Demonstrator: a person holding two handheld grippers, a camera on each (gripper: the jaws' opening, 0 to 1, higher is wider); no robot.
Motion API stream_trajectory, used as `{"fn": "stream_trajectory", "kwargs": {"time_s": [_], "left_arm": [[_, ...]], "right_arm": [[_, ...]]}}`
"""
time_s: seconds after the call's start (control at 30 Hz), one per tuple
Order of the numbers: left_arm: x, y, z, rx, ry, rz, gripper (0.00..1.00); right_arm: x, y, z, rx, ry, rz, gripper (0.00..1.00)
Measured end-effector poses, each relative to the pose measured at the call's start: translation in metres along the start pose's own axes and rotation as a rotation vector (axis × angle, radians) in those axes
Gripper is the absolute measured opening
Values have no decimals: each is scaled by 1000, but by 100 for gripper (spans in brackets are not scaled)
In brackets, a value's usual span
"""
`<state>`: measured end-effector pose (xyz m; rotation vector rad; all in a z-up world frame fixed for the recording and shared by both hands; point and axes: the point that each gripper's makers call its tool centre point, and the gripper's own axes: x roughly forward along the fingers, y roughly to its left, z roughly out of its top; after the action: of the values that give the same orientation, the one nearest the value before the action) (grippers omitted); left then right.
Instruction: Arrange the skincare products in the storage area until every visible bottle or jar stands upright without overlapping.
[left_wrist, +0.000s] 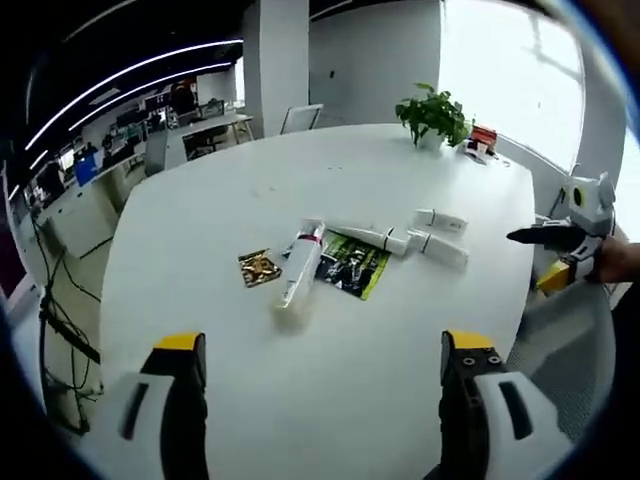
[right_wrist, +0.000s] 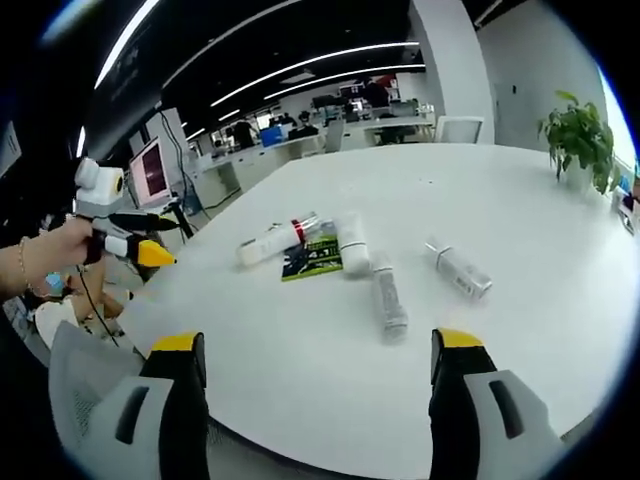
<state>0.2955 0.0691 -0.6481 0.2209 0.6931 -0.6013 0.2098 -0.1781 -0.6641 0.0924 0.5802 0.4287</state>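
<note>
Both grippers, left (left_wrist: 320, 362) and right (right_wrist: 318, 360), gape wide; at twelve o'clock tubes (left_wrist: 300, 264) lie flat on the white table (left_wrist: 250, 390), a potted plant (left_wrist: 433, 114) beyond.

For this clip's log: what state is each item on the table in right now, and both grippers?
Tube with red band: lying flat, partly on the leaflet.
Long white tube: lying flat, end over the leaflet.
Two white bottles: lying on their sides.
Green leaflet: flat on the table.
Gold packet: flat, apart from the rest.
Potted plant: upright.
Left gripper: open, empty.
Right gripper: open, empty.
</note>
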Motion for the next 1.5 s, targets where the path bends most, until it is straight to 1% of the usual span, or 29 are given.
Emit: {"fn": "stream_trajectory", "kwargs": {"time_s": [0.2,0.3,0.43,0.5,0.57,0.63,0.7,0.8,0.9,0.97,1.0,1.1,1.23,1.3,1.43,1.5], "left_arm": [[11,2,7,22,16,-15,90],[15,0,11,32,16,-19,90],[25,2,14,55,29,-24,89],[32,5,14,61,48,-30,89],[33,5,16,68,55,-35,89],[38,5,15,82,72,-39,89],[48,10,16,96,99,-48,89],[55,10,17,118,127,-54,88],[64,11,18,136,144,-66,87],[68,7,20,152,157,-71,87],[75,10,22,160,163,-72,87],[83,13,24,175,174,-79,87],[98,18,21,188,201,-89,86],[99,20,20,189,208,-89,86],[109,21,16,198,238,-97,85],[111,23,19,199,251,-101,84]], "right_arm": [[-3,-4,2,20,-12,-15,92],[-3,-5,2,23,-10,-18,92],[-1,-5,0,18,-10,-18,92],[-2,-5,1,15,-7,-21,92],[-2,-5,2,18,-10,-23,92],[-1,-8,0,20,-9,-26,92],[0,-10,-1,24,-12,-29,92],[-1,-11,0,27,-11,-34,92],[-1,-11,0,28,-10,-36,92],[-1,-12,-1,31,-8,-37,92],[-1,-12,-1,33,-8,-39,92],[-3,-10,1,34,-7,-42,92],[-3,-11,0,36,-4,-46,92],[-2,-12,0,38,-4,-48,92],[-3,-13,0,46,-3,-52,92],[-3,-13,-1,49,-1,-54,92]]}}
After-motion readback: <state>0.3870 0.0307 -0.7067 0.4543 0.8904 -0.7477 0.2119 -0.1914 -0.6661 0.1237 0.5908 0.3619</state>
